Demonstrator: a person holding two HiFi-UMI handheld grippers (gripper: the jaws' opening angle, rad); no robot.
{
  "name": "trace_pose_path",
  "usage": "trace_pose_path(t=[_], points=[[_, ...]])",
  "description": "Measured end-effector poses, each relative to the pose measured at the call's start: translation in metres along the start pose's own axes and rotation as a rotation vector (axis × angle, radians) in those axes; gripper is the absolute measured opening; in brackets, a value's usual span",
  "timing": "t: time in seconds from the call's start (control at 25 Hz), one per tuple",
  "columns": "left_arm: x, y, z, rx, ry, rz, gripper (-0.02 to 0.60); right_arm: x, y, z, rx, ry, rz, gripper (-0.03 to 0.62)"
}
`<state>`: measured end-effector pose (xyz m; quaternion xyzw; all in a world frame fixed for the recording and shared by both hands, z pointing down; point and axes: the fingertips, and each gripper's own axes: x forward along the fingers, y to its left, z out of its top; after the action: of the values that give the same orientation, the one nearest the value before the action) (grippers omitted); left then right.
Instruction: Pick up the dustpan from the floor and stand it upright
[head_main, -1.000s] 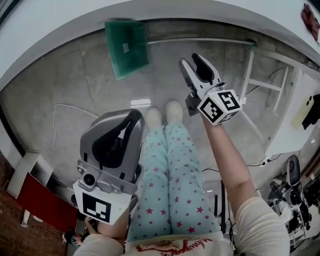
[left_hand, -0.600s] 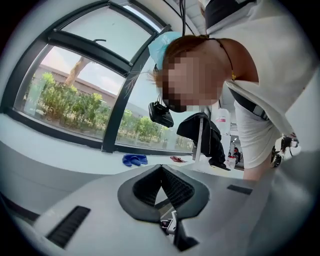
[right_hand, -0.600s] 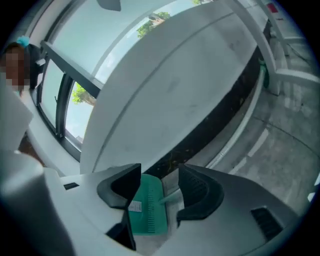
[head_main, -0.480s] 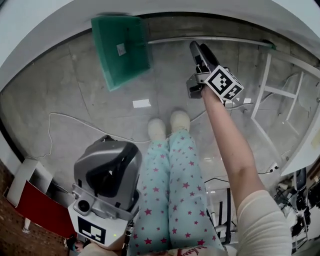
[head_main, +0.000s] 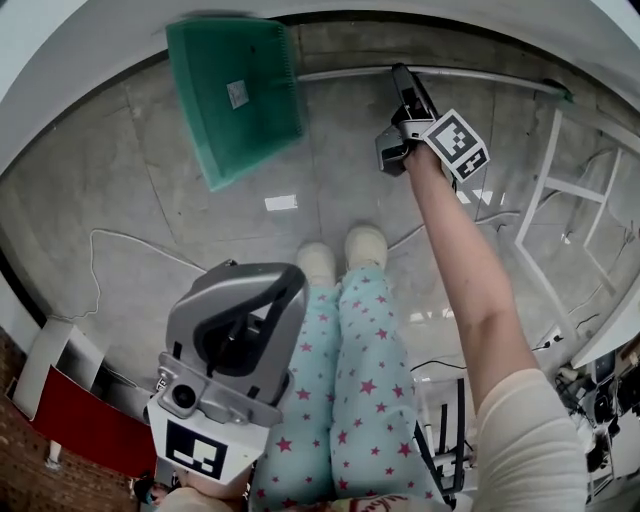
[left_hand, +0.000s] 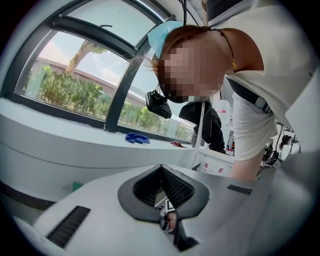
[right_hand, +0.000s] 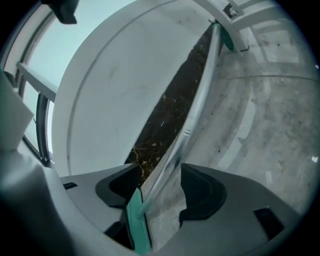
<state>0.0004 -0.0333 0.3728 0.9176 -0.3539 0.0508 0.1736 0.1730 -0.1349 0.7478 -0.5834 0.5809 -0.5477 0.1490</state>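
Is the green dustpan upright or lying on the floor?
Lying: the dustpan is flat on the floor, its handle stretched along the floor too.

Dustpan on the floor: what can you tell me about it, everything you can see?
The dustpan is green and looks like plastic, with a small pale label on its pan. It lies on the grey concrete floor near the wall, not yet upright. A long silvery handle, metal by the look of it, runs from it along the wall's foot to a green end cap. The right gripper straddles the handle, its jaws opening and not clamped on it.
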Motion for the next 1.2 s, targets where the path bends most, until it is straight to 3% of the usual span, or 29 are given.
trace_pose_path(t=[0.16, 0.32, 0.4, 0.52, 0.84, 1.04, 1.2], points=[[0.000, 0.008, -0.003, -0.012, -0.003, 0.002, 0.020, 0.015, -0.006, 0.001, 0.051, -0.014, 0.008, 0.255], [0.006, 0.013, -0.010, 0.040, 0.017, -0.006, 0.019, 0.018, -0.012, 0.001, 0.084, -0.018, -0.017, 0.243], [0.018, 0.022, -0.024, 0.039, 0.028, 0.005, 0.019, 0.021, -0.017, 0.005, 0.097, -0.026, -0.051, 0.147], [0.028, 0.031, -0.043, -0.008, 0.048, 0.039, 0.020, 0.020, -0.017, 0.005, 0.100, -0.024, -0.065, 0.135], [0.025, 0.030, -0.069, -0.036, 0.104, 0.044, 0.018, -0.007, 0.014, 0.009, 0.160, -0.078, 0.015, 0.100], [0.014, 0.024, -0.037, -0.026, 0.078, 0.057, 0.020, -0.028, 0.061, 0.007, 0.086, -0.066, 0.036, 0.097], [0.003, 0.014, -0.004, -0.013, 0.047, 0.063, 0.018, -0.043, 0.109, 0.003, -0.075, -0.006, 0.048, 0.097]])
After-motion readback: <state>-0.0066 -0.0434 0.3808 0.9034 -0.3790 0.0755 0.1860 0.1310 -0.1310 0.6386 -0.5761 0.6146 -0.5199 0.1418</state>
